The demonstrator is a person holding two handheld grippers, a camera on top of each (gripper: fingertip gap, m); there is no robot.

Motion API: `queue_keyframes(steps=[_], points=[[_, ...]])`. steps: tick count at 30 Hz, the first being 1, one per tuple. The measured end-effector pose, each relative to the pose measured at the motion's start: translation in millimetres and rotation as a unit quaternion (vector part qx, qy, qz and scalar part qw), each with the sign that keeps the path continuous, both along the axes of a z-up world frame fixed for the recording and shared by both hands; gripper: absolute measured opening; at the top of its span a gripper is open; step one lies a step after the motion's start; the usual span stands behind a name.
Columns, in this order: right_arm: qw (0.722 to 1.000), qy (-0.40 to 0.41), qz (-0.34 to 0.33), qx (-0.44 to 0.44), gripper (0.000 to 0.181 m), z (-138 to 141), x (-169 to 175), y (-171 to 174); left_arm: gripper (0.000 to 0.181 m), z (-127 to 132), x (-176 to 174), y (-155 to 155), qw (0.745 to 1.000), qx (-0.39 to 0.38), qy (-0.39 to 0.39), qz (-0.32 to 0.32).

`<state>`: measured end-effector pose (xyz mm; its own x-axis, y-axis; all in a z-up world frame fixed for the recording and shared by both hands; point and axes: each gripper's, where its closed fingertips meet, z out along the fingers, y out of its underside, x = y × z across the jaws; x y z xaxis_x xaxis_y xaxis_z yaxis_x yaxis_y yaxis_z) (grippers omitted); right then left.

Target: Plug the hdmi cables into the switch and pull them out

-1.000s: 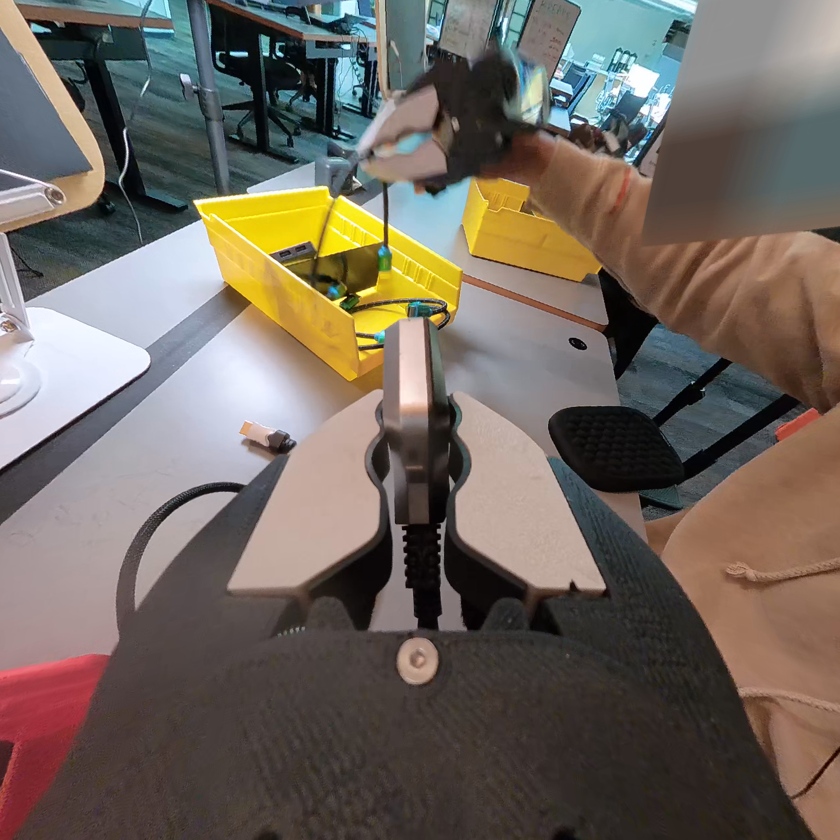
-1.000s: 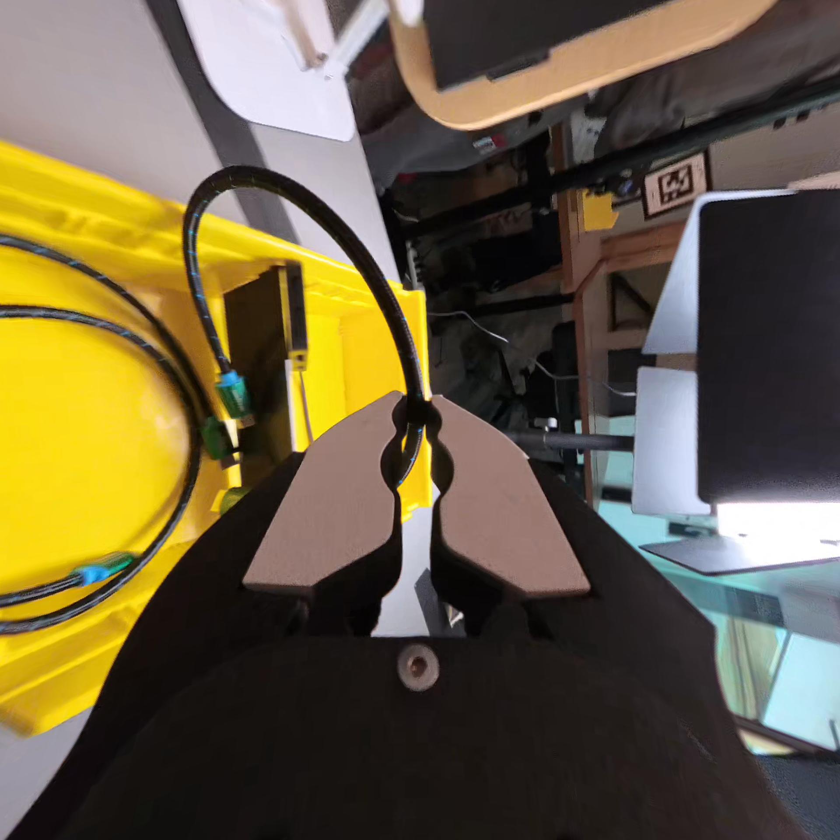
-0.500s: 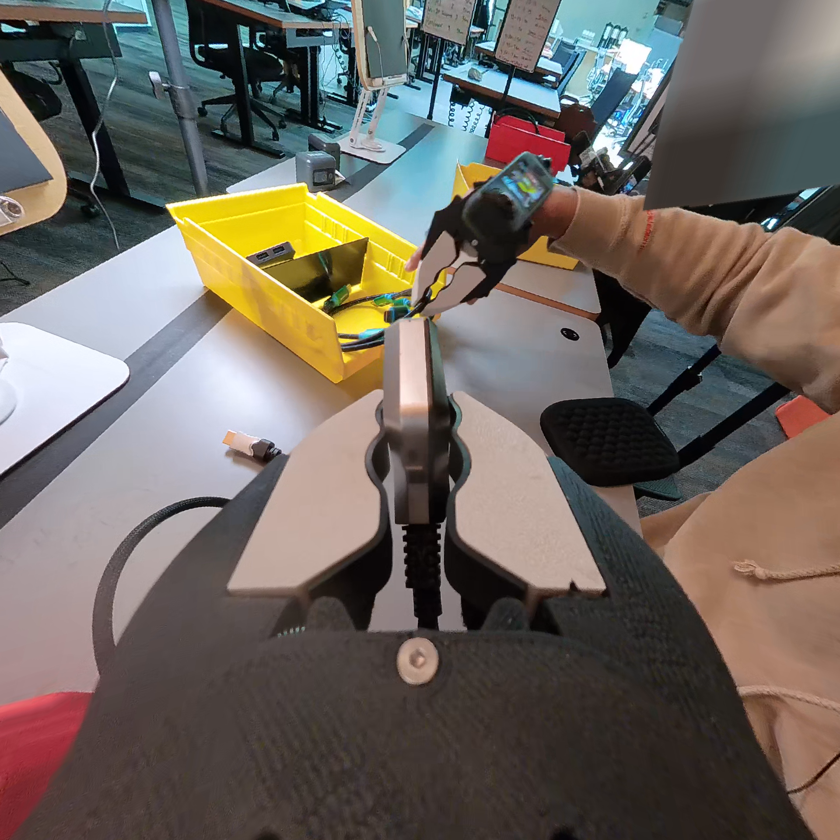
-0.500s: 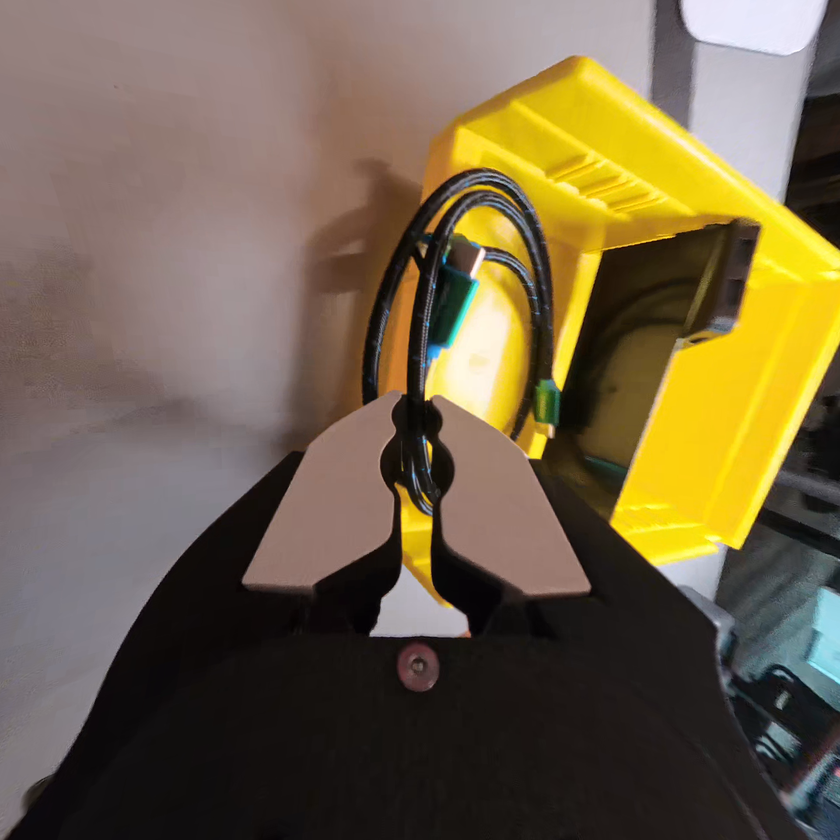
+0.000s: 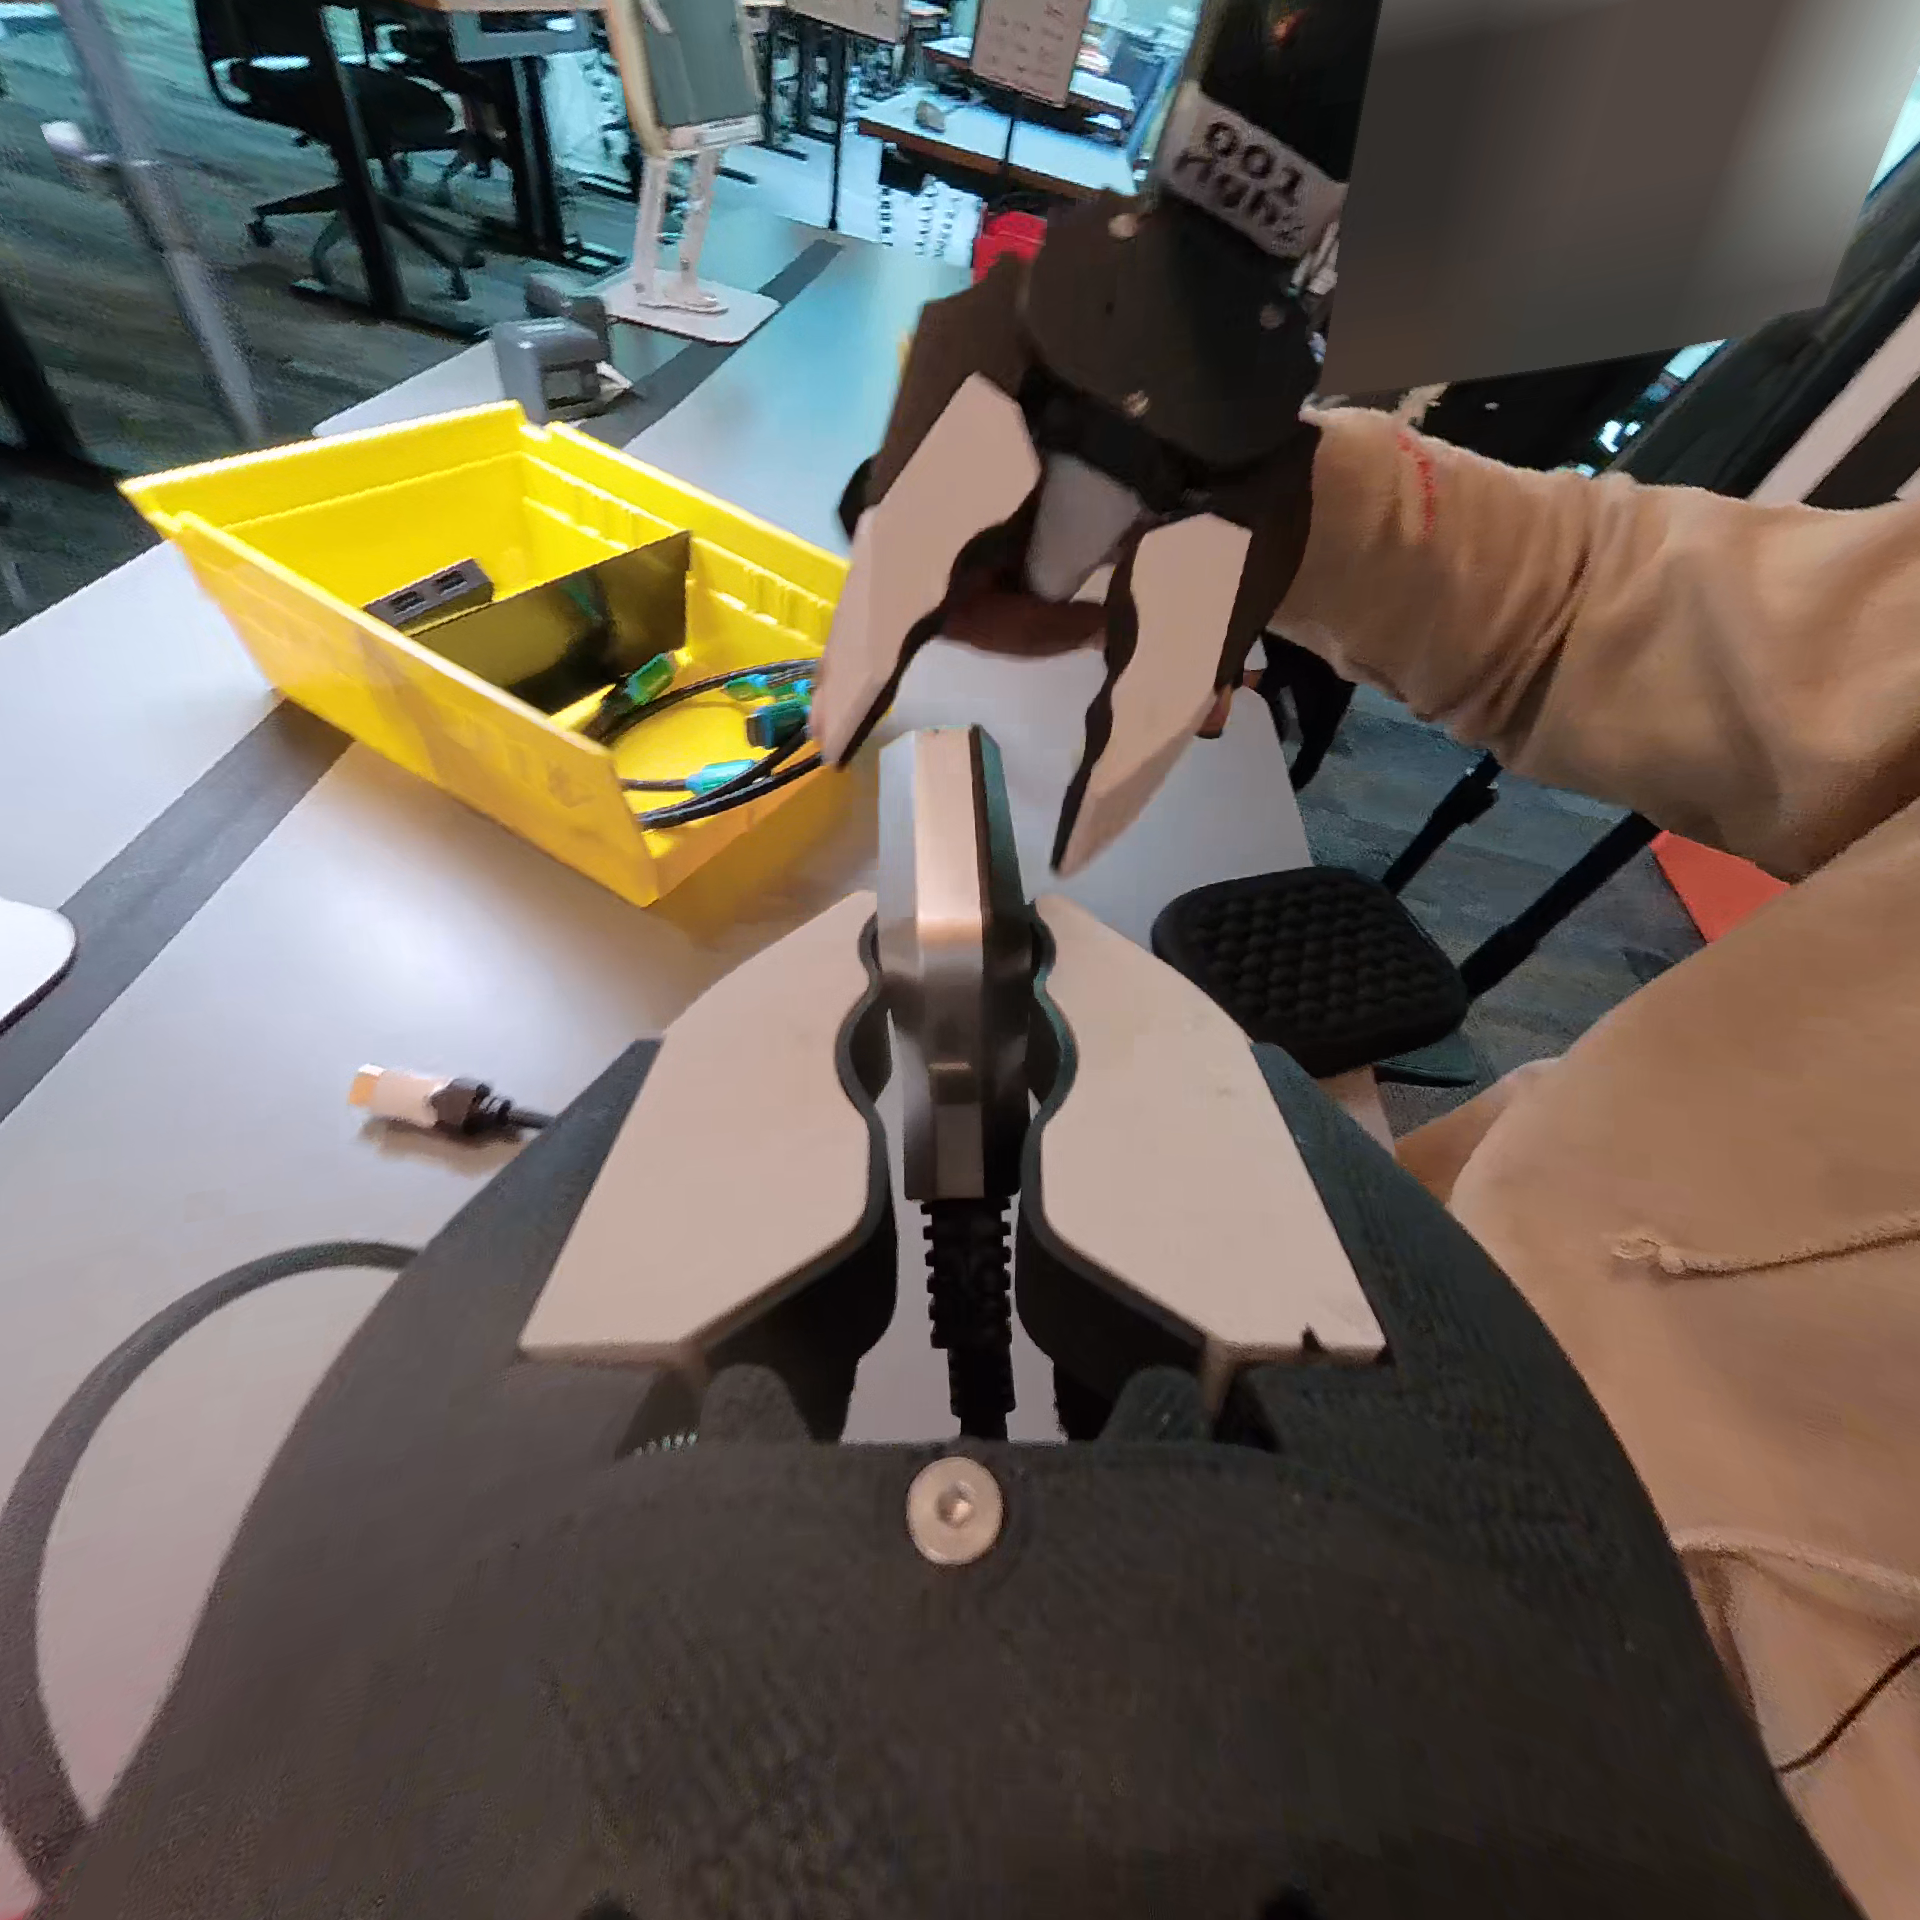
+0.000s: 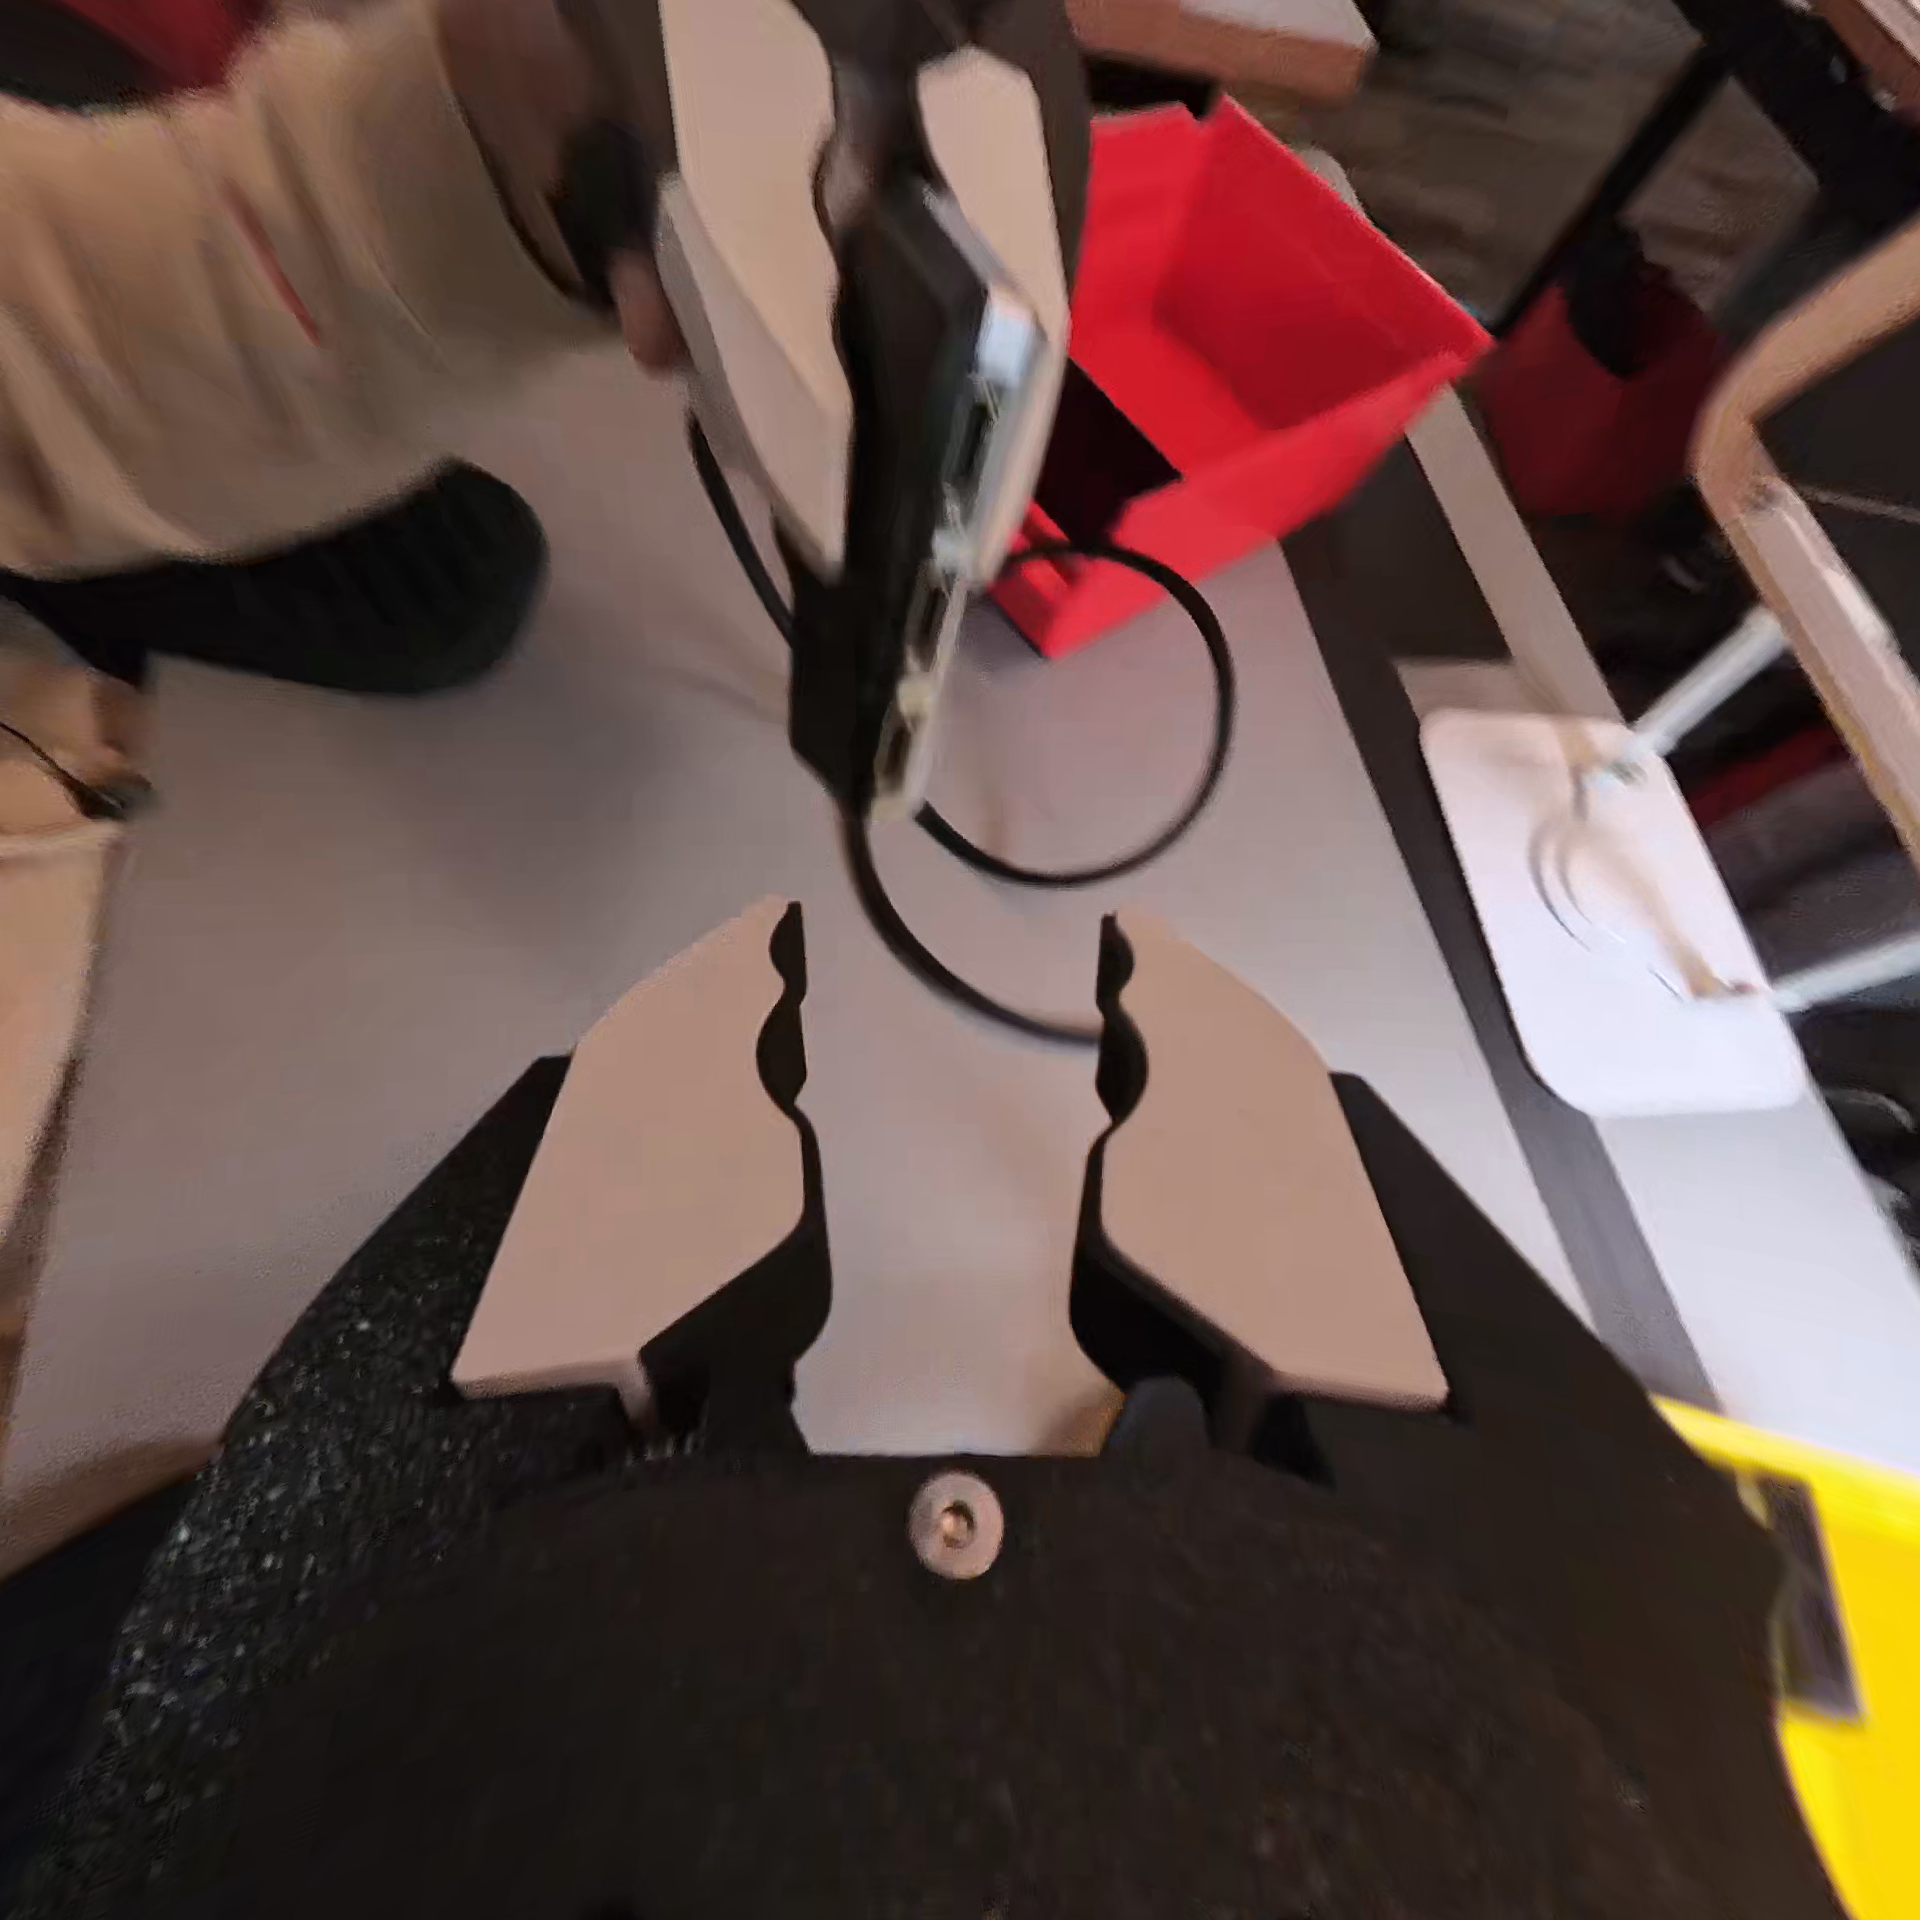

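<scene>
left gripper (image 5: 951, 997) clamped on switch (image 5: 940, 883) | right gripper (image 6: 951, 966) apart, empty, facing switch ports | hdmi cables (image 5: 727, 727) in yellow bin (image 5: 343, 644), 0 plugged

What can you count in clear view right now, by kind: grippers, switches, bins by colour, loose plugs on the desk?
Grippers: 2 (left gripper with fingers shut on the switch, right gripper open and empty)
Switch: 1
Yellow bin: 1
Red bin: 1
Loose plug: 1
Total: 6
</scene>
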<state>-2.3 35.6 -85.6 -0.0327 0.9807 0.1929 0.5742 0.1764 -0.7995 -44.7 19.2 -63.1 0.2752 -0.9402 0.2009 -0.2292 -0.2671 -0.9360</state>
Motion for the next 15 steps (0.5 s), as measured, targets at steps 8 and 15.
queue_keyframes(steps=[8, 15], points=[[0.993, 0.029, 0.095, -0.067, 0.023, 19, -38, -35, 0.028, 30, -9, -19, 0.997, 0.033, -0.056, -0.031], [0.99, 0.116, 0.049, -0.071, 0.023, 63, 10, -22, 0.046, 11, -53, 0, 0.998, 0.046, 0.02, 0.034]])
